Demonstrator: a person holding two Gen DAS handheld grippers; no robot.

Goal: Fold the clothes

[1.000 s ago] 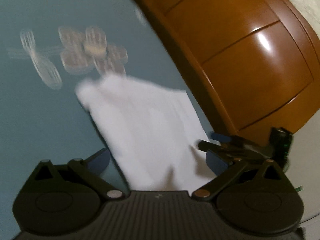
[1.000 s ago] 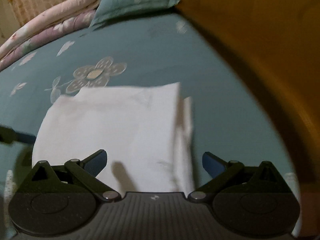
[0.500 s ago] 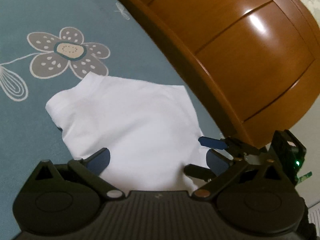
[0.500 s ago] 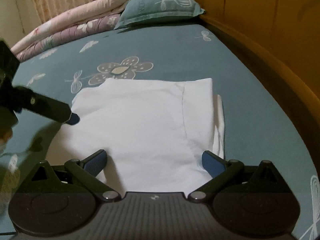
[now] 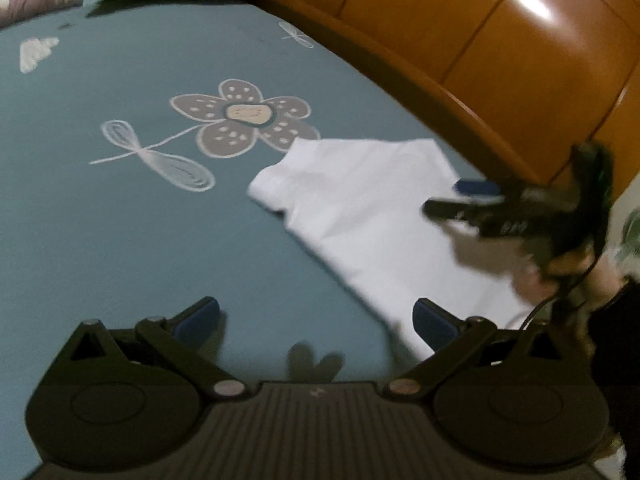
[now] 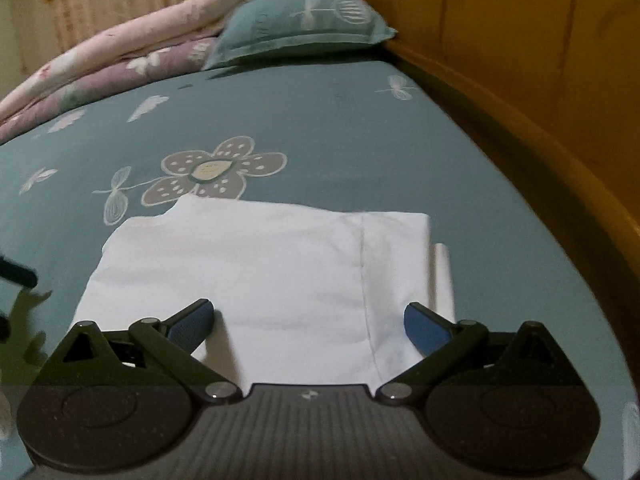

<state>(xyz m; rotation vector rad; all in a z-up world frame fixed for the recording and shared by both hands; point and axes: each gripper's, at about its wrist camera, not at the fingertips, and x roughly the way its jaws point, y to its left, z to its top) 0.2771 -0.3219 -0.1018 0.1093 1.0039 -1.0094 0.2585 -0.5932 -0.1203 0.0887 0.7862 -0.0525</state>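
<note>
**Both tools spread wide over folded white garment on bed**

Left tool [image 5: 316, 316]: blue-padded fingers wide apart, gripping nothing, hovering over bare teal bedsheet [image 5: 120, 240], with only the right pad overlapping the near corner of the white garment [image 5: 380, 216]. Right tool [image 6: 306, 320]: likewise wide apart and empty, poised above the near edge of the white garment [image 6: 272, 272], one blue pad at each side of it.

From the left wrist view, right tool [image 5: 464, 198] seen at 3 o'clock, blurred, over the garment's right side, with a hand [image 5: 560, 272] gripping its handle. From the right wrist view, a dark piece of the other tool just visible at 9 o'clock.

Garment folded into a flat rectangle, lying on the sheet, a narrow strip of an under layer peeking out along its right edge. Grey flower print [image 6: 216, 172] just beyond its far edge at 12 o'clock. Teal pillow [image 6: 308, 20] and rolled floral quilts [image 6: 120, 56] farther back, 11 to 12 o'clock. Orange wooden bed frame [image 5: 500, 60] curving along the sheet's edge from 1 to 3 o'clock.
</note>
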